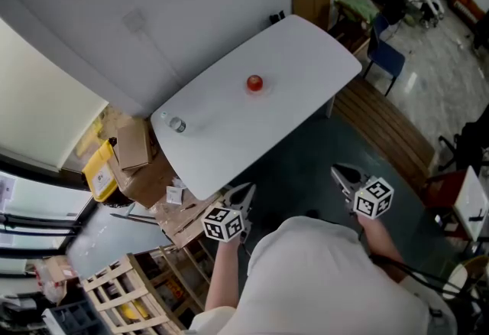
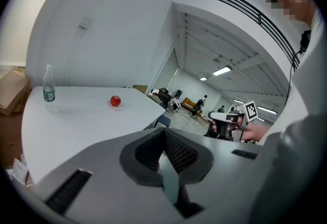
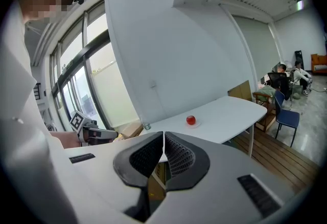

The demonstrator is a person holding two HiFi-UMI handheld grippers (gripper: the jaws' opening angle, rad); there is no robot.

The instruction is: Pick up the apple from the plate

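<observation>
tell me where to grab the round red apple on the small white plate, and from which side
Probably best to grip the round red apple across its widest middle, one jaw on each side, coming from the white table's near edge, slightly above. It sits exposed on a low flat plate, and the clear bottle stands far off.

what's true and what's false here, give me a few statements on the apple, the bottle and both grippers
1. The apple sits on a small plate on the white table. True.
2. The right gripper is shut on the apple. False: it is shut on nothing, short of the table.
3. A bottle stands upright on the table. True.
4. The left gripper touches the bottle. False: it is off the table's near edge, apart from the bottle.
5. The apple is green. False: it is red.
</observation>
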